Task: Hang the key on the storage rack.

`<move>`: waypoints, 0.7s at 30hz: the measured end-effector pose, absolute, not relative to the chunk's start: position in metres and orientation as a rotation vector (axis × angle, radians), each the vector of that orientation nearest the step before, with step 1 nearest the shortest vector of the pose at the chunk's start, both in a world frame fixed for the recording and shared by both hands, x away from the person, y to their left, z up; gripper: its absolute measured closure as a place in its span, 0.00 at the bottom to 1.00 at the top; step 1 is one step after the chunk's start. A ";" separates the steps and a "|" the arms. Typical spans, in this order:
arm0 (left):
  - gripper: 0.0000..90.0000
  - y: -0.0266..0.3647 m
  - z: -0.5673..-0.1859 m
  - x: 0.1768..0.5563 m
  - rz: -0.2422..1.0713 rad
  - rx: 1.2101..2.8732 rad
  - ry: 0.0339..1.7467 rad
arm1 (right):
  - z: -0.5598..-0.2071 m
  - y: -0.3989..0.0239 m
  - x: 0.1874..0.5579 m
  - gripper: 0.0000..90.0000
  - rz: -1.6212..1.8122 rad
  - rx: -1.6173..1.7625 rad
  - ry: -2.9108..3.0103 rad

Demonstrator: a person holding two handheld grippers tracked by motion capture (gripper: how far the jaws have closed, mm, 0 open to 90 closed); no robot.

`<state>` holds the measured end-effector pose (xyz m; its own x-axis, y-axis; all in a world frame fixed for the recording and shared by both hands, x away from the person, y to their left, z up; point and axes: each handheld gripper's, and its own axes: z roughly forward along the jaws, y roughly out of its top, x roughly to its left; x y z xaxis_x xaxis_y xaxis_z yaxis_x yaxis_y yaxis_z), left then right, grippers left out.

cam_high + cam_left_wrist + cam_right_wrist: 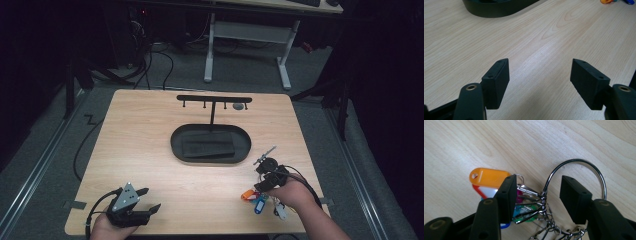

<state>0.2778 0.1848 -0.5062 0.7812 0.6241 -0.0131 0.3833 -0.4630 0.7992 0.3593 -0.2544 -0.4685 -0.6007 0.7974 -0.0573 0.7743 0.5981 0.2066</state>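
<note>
A bunch of keys with orange, blue and white tags lies near the table's front right edge. In the right gripper view its large metal ring and orange tag lie on the wood. My right gripper stands over the bunch, and the ring's clip end sits between the open jaws with neither pad pressing on it. The right gripper is held by a hand from the front right. My left gripper is open over bare wood, at the front left.
A black oval tray sits mid-table, and from it rises a black T-shaped hook rack with a small grey thing by its right end. The wooden table has dark floor and cables around it.
</note>
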 end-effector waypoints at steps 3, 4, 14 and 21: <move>0.36 0.185 -0.507 0.277 0.368 2.118 0.745 | -0.470 -0.252 0.368 0.63 0.205 1.321 2.697; 0.36 0.185 -0.507 0.277 0.367 2.120 0.745 | -0.469 -0.252 0.370 0.66 0.197 1.333 2.697; 0.36 0.184 -0.508 0.277 0.372 2.137 0.733 | -0.477 -0.252 0.384 0.76 0.123 1.427 2.701; 0.37 0.184 -0.507 0.277 0.397 2.132 0.727 | -0.486 -0.251 0.387 0.83 0.086 1.449 2.719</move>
<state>0.2769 0.1844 -0.5065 0.7826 0.6218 0.0285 0.3601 -0.4896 0.7941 0.3870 -0.2508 -0.4862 -0.5567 0.8303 -0.0258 0.8270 0.5569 0.0770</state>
